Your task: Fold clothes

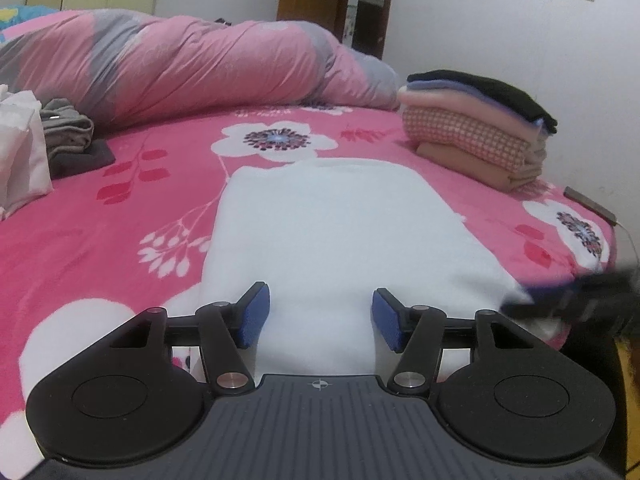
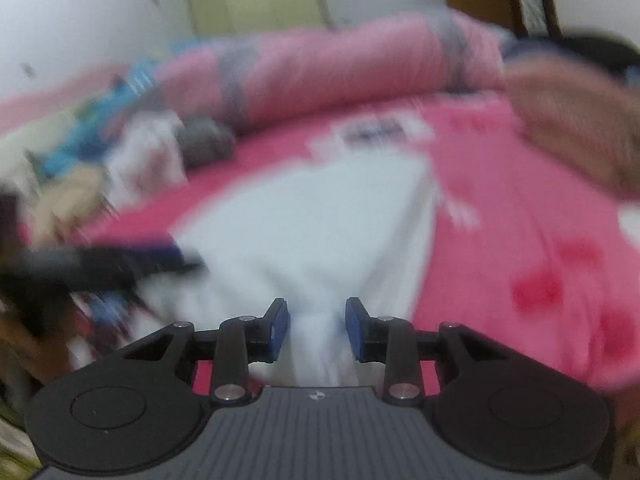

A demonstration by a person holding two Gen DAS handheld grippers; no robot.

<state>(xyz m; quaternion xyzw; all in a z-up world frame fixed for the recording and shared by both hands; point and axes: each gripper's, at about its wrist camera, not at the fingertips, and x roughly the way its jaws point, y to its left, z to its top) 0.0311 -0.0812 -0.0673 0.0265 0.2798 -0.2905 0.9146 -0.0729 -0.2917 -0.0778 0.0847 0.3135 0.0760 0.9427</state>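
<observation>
A white garment lies folded into a long rectangle on the pink flowered bed sheet. My left gripper is open, its blue pads on either side of the garment's near end. My right gripper has its blue pads around a raised ridge of the same white cloth, with a gap still between the pads; that view is motion-blurred. The right gripper also shows as a dark blur in the left wrist view, at the garment's right near corner.
A stack of folded clothes sits at the back right of the bed. A rolled pink and grey duvet lies along the back. Grey clothes and a white bag are at the left. The bed edge is at the right.
</observation>
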